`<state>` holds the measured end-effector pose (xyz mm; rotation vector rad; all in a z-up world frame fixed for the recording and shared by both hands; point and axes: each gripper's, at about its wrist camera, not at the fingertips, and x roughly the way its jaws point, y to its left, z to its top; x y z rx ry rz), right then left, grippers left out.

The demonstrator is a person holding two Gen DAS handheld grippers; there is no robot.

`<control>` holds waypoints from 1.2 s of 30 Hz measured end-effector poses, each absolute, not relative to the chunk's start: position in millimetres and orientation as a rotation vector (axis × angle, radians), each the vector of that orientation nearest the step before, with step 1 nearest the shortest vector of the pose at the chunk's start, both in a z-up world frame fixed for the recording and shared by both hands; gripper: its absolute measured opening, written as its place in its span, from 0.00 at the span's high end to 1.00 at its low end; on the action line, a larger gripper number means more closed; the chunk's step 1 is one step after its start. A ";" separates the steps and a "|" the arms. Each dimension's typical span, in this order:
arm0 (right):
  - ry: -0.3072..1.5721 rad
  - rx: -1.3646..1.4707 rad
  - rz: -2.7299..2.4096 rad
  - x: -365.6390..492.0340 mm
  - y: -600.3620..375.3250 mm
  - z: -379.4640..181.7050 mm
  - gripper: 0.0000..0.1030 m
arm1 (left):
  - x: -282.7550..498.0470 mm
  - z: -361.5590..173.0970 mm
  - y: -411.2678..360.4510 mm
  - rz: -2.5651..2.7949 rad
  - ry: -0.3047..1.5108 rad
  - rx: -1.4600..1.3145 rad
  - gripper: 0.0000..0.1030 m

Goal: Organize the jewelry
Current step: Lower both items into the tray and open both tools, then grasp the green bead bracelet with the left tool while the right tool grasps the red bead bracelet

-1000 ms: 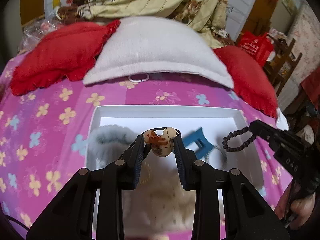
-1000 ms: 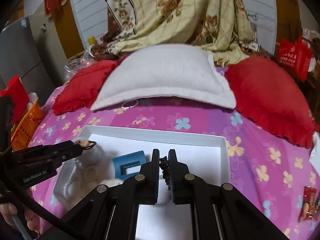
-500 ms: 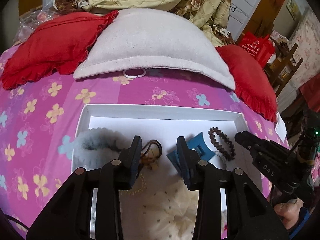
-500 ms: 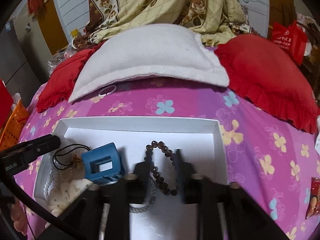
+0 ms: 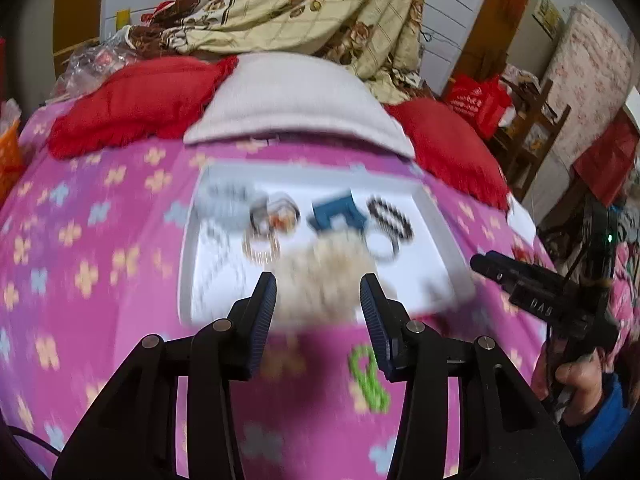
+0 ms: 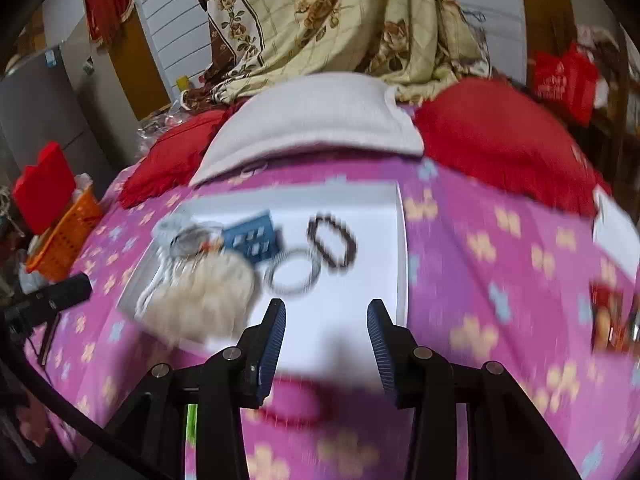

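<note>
Your white tray (image 5: pixel 442 236) looks matt, like card. Blue clip (image 6: pixel 253 238): smooth plastic. Dark bracelet (image 6: pixel 332 245): glossy beads. Cream scrunchie (image 5: pixel 324 276): fuzzy cloth. Bed sheet (image 5: pixel 100 264): matt floral cloth. Hand-held gripper pads (image 6: pixel 276 336): ribbed blue rubber.

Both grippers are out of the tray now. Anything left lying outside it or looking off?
A green loop lies on the pink bedspread outside the white tray, near the left gripper. Motion blur hides what it is.

— Where do your two wrist cameras look?
— Both face forward and down over your fingers (image 5: pixel 266 300), from near, sharing the white tray (image 5: pixel 440 224) (image 6: pixel 402 248) on the bed (image 5: pixel 100 248).
</note>
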<state>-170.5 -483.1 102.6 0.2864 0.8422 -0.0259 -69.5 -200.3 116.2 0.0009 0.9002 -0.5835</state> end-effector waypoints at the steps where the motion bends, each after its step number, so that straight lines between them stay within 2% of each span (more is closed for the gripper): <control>1: 0.854 0.297 -0.021 -177.1 -482.2 96.0 0.61 | -79.6 110.3 -200.1 -0.587 0.903 0.006 0.58; 9: 0.914 0.358 -0.026 -198.3 -475.3 56.6 0.61 | -120.1 53.3 -225.4 -0.619 0.996 0.074 0.59; 21: 0.895 0.309 -0.004 -180.9 -442.7 56.2 0.61 | -115.4 44.9 -204.2 -0.551 0.933 0.066 0.59; 35: 0.889 0.264 -0.086 -185.3 -451.9 40.8 0.61 | -118.4 22.0 -241.3 -0.656 0.961 0.133 0.59; 36: 0.887 0.263 -0.087 -184.8 -451.8 40.8 0.61 | -117.7 19.1 -242.5 -0.649 0.967 0.141 0.63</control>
